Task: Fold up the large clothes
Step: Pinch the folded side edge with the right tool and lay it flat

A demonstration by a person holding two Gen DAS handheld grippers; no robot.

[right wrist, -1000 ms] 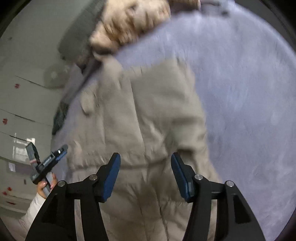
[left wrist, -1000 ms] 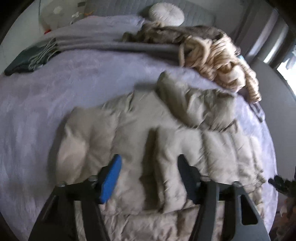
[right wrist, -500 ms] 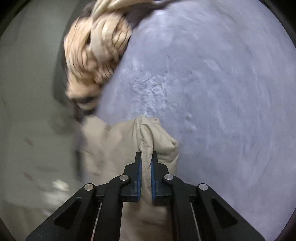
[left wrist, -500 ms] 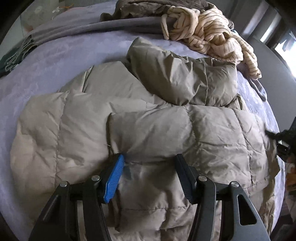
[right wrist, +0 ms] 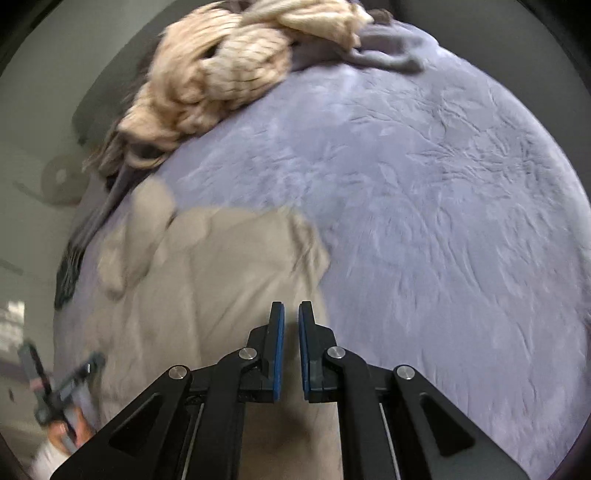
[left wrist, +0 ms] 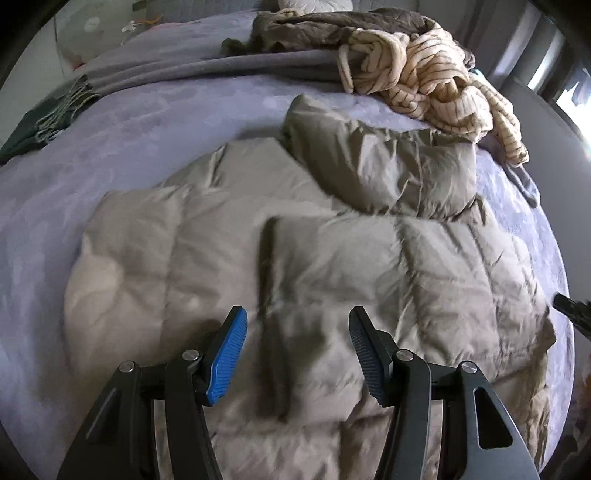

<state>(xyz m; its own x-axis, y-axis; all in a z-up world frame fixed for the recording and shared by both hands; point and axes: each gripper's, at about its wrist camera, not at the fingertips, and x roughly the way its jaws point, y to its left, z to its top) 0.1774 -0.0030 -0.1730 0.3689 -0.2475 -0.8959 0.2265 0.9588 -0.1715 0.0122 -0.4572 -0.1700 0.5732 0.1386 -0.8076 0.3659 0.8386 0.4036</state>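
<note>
A beige quilted puffer jacket lies flat on a lavender bed cover, its hood folded over at the far side. My left gripper is open and empty, hovering above the jacket's near part. In the right wrist view the jacket lies at lower left. My right gripper has its jaws almost closed with a narrow gap and nothing between them, above the jacket's edge.
A cream striped knit garment and a brown quilted garment are piled at the bed's far end; the knit also shows in the right wrist view. A grey blanket and dark green fringed cloth lie far left.
My right gripper closed on a fold of the jacket half a second ago, and now holds nothing, with the jacket lying flat. My left gripper lifted away a little, still open.
</note>
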